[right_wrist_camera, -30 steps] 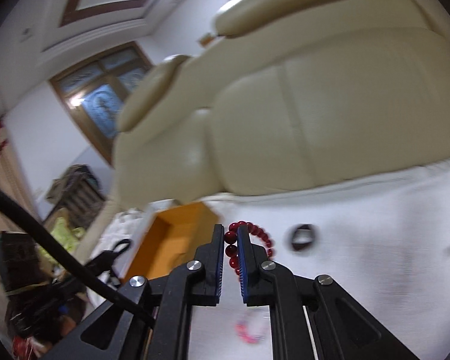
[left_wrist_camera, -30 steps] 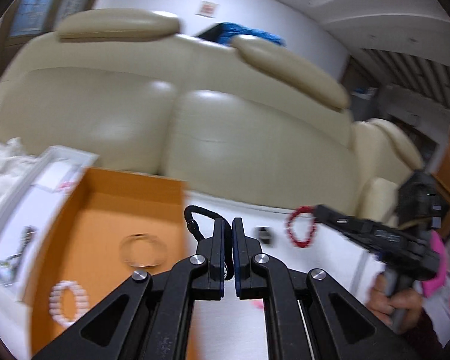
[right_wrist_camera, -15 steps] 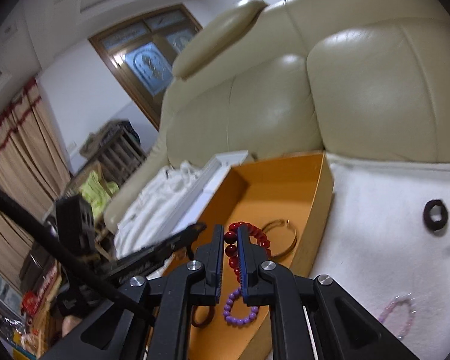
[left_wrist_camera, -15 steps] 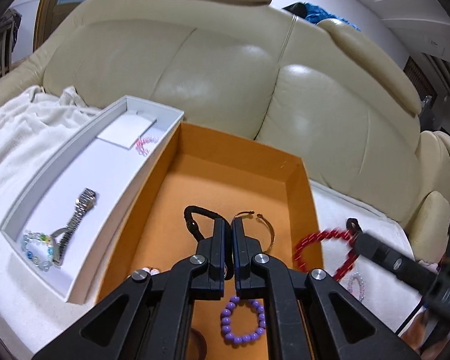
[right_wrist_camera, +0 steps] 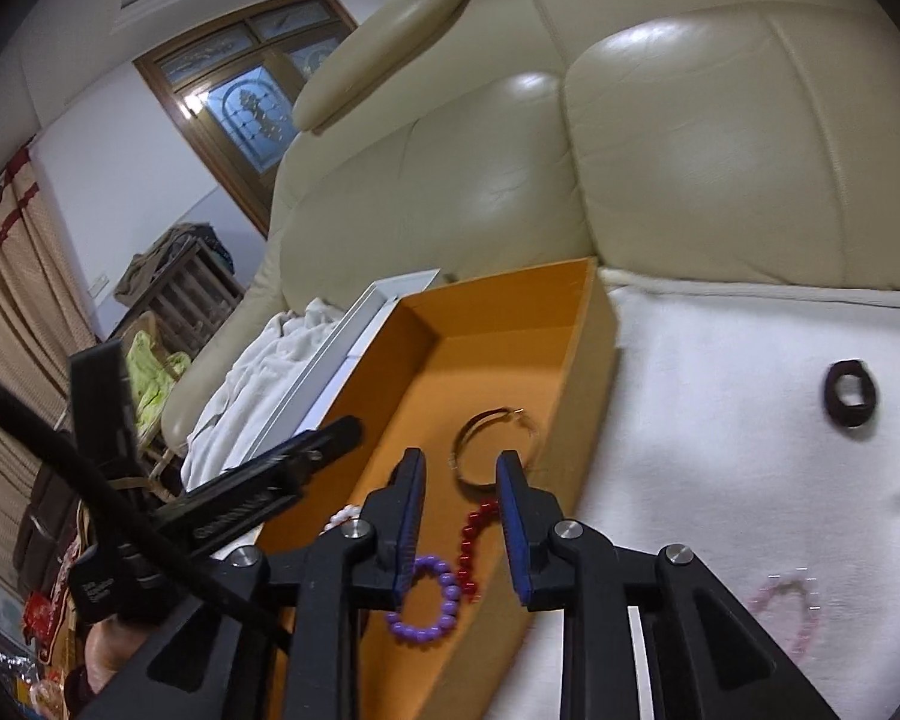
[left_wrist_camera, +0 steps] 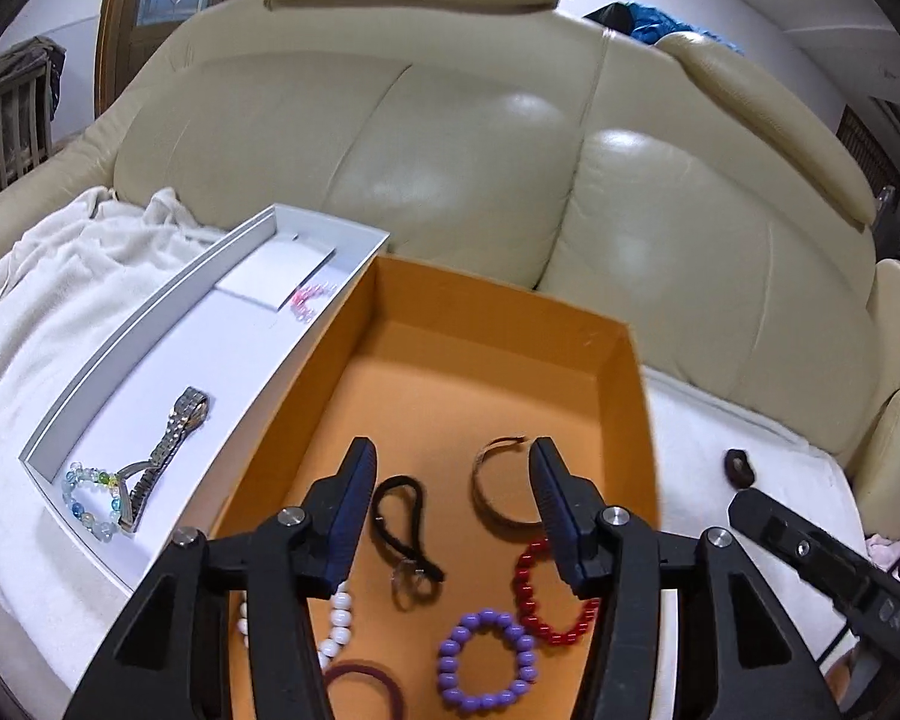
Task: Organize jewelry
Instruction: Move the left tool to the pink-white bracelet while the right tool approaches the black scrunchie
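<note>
Since both grippers, left gripper [left_wrist_camera: 450, 480] and right gripper [right_wrist_camera: 459, 483], hang spread and empty over the orange box [left_wrist_camera: 627, 396], next I'd fetch the dark ring [right_wrist_camera: 850, 401] off the white blanket [right_wrist_camera: 720, 420], pinching 1 edge.

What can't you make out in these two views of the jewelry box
- White bead bracelet: left view, mostly behind the left gripper finger.
- Maroon band: left view, cut by the bottom edge.
- Red bracelet: right view, partly behind the right gripper finger.
- Pink bracelet on the blanket: right view, blurred and faint.
- Watch dial: left view, too small to read.
</note>
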### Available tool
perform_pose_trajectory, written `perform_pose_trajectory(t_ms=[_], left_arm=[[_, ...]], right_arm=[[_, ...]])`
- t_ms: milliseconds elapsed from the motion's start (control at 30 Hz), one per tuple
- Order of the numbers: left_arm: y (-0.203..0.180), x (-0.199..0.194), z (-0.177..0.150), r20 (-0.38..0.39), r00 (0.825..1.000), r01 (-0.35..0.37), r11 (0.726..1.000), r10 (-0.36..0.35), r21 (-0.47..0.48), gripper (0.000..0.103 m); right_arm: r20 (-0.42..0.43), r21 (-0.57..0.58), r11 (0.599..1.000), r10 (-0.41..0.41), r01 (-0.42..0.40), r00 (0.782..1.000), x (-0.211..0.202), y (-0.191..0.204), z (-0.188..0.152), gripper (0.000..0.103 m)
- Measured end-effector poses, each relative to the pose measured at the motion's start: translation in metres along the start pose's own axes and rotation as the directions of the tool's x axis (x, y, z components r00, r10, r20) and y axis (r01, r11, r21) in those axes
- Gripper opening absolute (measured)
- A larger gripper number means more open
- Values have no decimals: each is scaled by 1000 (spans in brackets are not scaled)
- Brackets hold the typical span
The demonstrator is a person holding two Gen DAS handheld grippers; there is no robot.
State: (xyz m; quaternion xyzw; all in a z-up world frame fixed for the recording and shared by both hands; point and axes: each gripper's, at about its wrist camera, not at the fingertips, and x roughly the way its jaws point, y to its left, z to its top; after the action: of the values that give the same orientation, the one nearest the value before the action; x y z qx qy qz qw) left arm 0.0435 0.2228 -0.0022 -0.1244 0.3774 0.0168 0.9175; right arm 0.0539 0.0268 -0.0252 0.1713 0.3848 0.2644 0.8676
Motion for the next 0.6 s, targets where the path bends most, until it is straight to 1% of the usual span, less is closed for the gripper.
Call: perform_pose_trajectory(t_ms=[167,200,233,367,433,600], left_arm=[[-34,-12,-6,28,999,16,998,-18,68,55],[-42,-14,-7,35,999,20,996,-23,89,56],[-51,-17,-10,43,999,20,994,-25,110,58],[-84,-25,-17,82,996,14,980,-31,197,61],[-99,-27,-21,95,995,14,974,-36,227,65],[-131,-20,-29,77,995,38,960,-62,278,66]], right_arm=[[29,37,998,-48,47,998,-27,-28,6,27],[42,63,995,-78,75,996,-41,-44,9,27],[48,75,993,-90,86,995,-49,-52,10,27],[68,142,982,-139,128,988,-80,-89,13,27],[72,170,975,-156,142,985,-90,-104,15,27],[81,212,961,-198,177,977,-114,-135,16,27]])
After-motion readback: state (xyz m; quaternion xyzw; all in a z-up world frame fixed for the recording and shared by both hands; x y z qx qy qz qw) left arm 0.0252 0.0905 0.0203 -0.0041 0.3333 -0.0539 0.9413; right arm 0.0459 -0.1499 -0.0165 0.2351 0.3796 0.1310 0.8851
